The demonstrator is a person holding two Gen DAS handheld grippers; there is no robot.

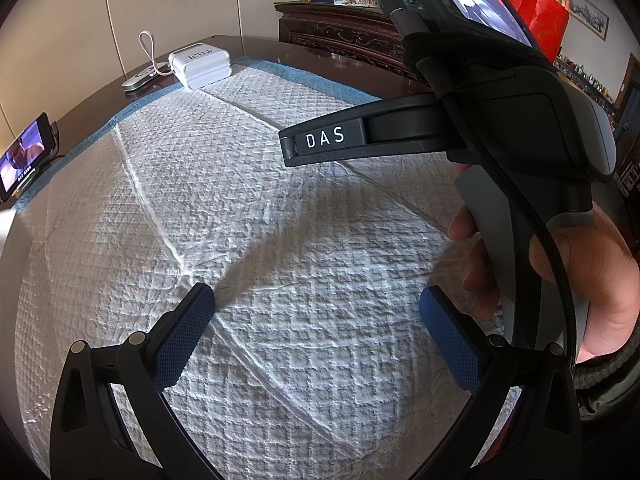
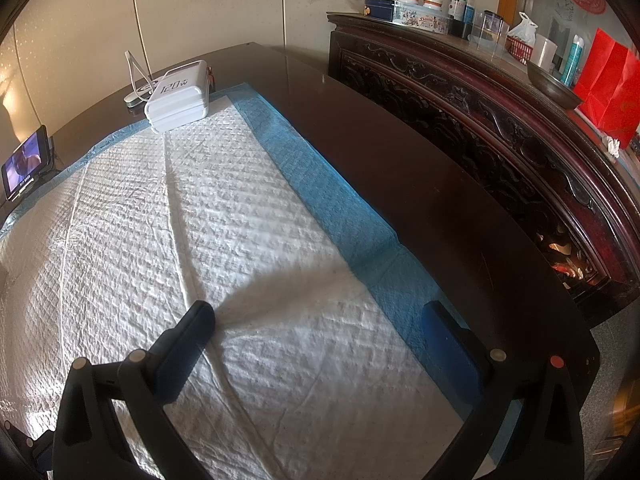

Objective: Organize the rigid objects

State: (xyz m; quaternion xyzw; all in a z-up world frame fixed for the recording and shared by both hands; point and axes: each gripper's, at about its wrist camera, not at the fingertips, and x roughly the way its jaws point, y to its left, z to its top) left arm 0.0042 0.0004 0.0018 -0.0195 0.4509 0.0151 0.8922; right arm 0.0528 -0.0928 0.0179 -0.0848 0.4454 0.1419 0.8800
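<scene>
Seen from left to right, with the white quilted pad [image 2: 224, 216] as landmark: off the pad's far-left edge, a small lit screen [image 2: 25, 165] propped on the dark wooden table [image 2: 400, 152]. At the pad's far corner, a stack of white chargers [image 2: 178, 98] marked "120W", partly on the pad, with a white cable looping up and a silver remote [image 1: 139, 78] just behind on the table. Over the pad's near middle, left gripper [image 1: 316, 334] spread wide, blue pads [image 1: 182, 344] apart, nothing between. Over the pad's right blue border, right gripper [image 2: 318, 340] likewise agape and empty, gripped by a hand [image 1: 560, 276] in the left view. Beyond the pad's right side, a carved dark cabinet [image 2: 480, 92] carrying tins, bottles and a red bag [image 2: 610, 88].
</scene>
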